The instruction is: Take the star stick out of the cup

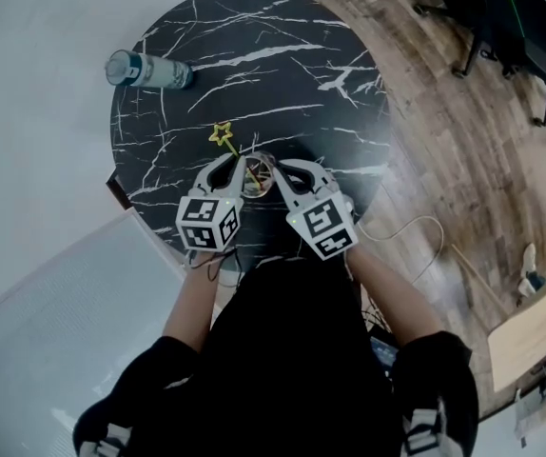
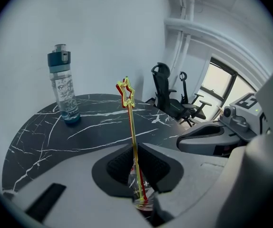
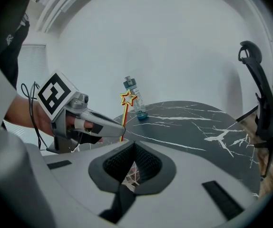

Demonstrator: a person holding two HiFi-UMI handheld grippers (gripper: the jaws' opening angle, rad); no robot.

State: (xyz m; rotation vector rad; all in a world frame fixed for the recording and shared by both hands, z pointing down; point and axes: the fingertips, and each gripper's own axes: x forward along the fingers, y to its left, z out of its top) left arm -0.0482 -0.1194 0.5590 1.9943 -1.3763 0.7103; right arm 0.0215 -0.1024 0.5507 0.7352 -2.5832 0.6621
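The star stick (image 1: 221, 136) is a thin yellow rod with a star on top. It stands tilted in a clear cup (image 1: 257, 174) near the front edge of the black marble table (image 1: 282, 65). My left gripper (image 1: 238, 165) is shut on the rod just above the cup. In the left gripper view the star stick (image 2: 132, 127) runs up through the closed jaw seam of the left gripper (image 2: 136, 148), with the cup (image 2: 142, 196) below. My right gripper (image 1: 278, 171) is shut at the cup's right rim. In the right gripper view the cup (image 3: 131, 172) shows between the pads of the right gripper (image 3: 134, 144).
A clear water bottle (image 1: 149, 70) with a teal cap stands at the table's far left. A black office chair (image 1: 501, 17) is on the wooden floor to the right, and a white cable (image 1: 416, 231) lies on the floor by the table.
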